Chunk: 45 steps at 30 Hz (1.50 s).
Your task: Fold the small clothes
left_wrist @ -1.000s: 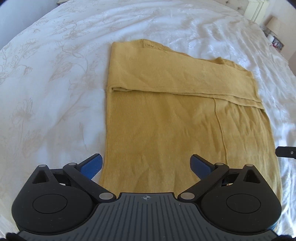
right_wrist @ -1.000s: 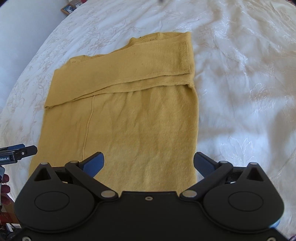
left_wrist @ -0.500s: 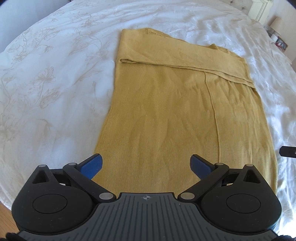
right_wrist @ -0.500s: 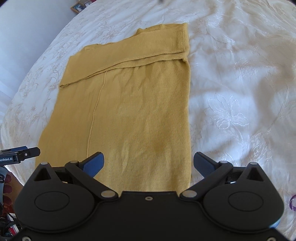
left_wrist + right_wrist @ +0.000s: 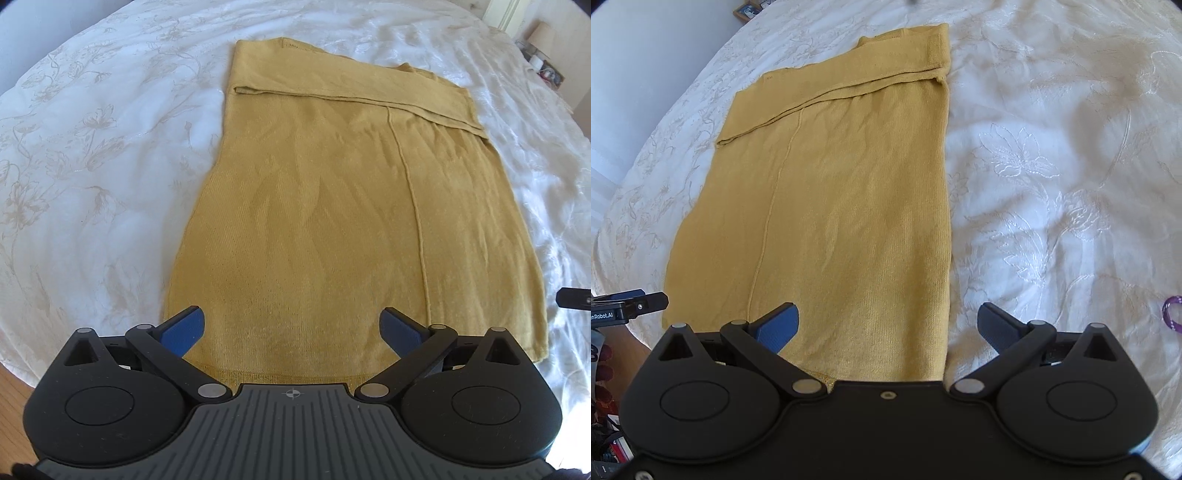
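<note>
A mustard sweater is lying flat on a white embroidered bedspread, its sleeves already folded across the far end, while both tongs are hovering over the near hem — the left tongs and the right tongs each gaping wide and gripping nothing. The next step is probably a lift of the hem toward the sleeves: each tongs should be pinching a near corner through every layer, the two rising together and laying the hem squarely along the sleeve fold, so the side edges are staying aligned. The hem's middle is disappearing behind the tool bodies in both views, so its evenness is hard to judge — and a purple loop at the right view's edge is too cropped to identify.
</note>
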Each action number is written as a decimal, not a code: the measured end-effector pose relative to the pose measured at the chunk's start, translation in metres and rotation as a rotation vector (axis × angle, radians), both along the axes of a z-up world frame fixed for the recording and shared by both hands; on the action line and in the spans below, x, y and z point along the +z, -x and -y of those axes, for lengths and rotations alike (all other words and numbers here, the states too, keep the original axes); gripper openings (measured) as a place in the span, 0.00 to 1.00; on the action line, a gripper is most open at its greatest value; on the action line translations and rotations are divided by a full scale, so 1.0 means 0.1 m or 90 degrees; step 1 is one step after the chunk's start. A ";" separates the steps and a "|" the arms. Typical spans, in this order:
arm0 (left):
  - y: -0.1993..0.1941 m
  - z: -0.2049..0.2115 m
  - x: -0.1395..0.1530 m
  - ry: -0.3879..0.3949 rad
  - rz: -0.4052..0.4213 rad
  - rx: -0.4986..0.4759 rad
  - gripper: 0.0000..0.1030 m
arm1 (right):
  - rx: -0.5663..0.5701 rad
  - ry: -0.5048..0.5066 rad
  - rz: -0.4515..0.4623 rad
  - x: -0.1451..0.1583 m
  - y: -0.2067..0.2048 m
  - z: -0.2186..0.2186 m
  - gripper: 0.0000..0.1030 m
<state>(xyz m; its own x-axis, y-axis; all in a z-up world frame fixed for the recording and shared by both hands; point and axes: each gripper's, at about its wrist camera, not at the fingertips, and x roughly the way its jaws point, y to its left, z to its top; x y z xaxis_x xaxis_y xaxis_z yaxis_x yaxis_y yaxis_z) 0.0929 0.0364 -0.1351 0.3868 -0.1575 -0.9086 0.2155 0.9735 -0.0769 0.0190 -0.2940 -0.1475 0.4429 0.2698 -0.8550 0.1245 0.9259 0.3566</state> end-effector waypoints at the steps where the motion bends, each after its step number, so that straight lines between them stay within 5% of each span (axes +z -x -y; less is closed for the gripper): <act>1: 0.01 -0.01 -0.01 0.002 0.001 -0.005 1.00 | -0.005 -0.002 0.001 0.00 0.04 -0.02 0.99; 15: 0.34 -0.41 -0.11 0.031 0.031 -0.047 1.00 | -0.067 0.007 0.008 0.03 0.40 -0.44 0.99; 26: 0.16 -0.71 -0.29 0.057 0.044 -0.016 1.00 | -0.072 0.030 0.020 0.07 0.60 -0.73 0.99; 45: -0.20 -0.62 -0.80 0.051 -0.077 -0.057 1.00 | -0.185 -0.018 -0.002 -0.26 0.53 -0.35 0.99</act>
<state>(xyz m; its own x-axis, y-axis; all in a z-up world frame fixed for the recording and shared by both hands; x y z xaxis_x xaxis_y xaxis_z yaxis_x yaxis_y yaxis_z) 0.1127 0.0981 -0.2153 0.2570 -0.2599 -0.9308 0.2856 0.9406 -0.1838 -0.0339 -0.2586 -0.1731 0.5028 0.1564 -0.8502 0.3838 0.8409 0.3816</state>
